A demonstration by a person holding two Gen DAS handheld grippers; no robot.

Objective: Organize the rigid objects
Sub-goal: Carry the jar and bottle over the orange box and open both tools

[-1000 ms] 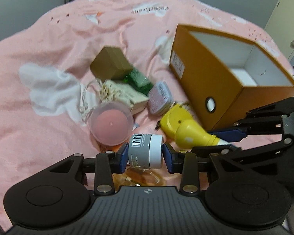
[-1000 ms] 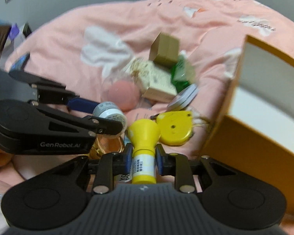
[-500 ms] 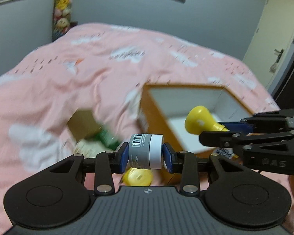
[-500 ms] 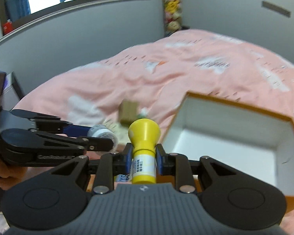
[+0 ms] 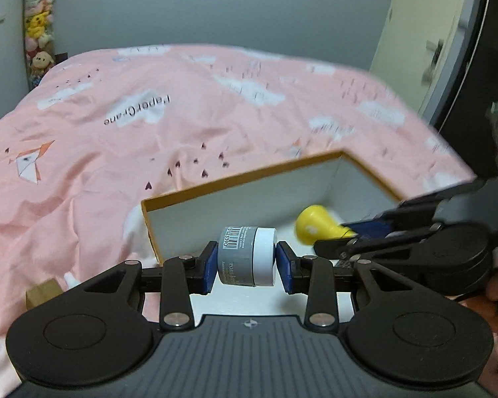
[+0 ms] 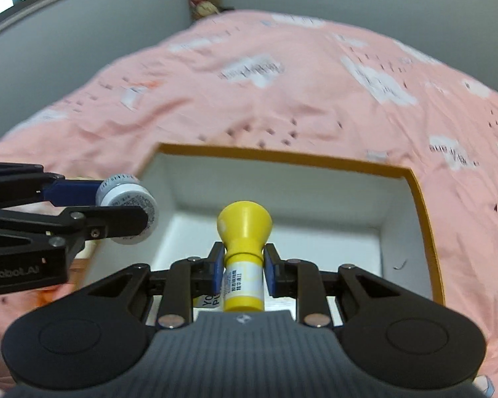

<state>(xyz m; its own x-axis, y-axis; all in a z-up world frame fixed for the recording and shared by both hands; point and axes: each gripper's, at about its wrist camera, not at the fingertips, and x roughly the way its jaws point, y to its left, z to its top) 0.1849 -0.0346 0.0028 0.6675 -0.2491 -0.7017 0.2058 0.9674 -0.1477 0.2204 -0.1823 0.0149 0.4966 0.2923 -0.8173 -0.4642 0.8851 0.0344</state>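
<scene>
Left tongs (image 5: 247, 263) grip jar (image 5: 247, 256); right tongs (image 6: 243, 273) grip bottle (image 6: 244, 255)

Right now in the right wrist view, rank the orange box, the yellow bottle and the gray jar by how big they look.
1. orange box, clearly largest.
2. yellow bottle.
3. gray jar.
The bottle sits closer to the camera, so ranks two and three are unsure.

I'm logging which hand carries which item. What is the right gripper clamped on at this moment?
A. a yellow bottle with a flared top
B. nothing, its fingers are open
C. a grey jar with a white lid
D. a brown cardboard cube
A: the right gripper is shut on the yellow bottle over the orange box; the grey jar sits in the left gripper.
</scene>
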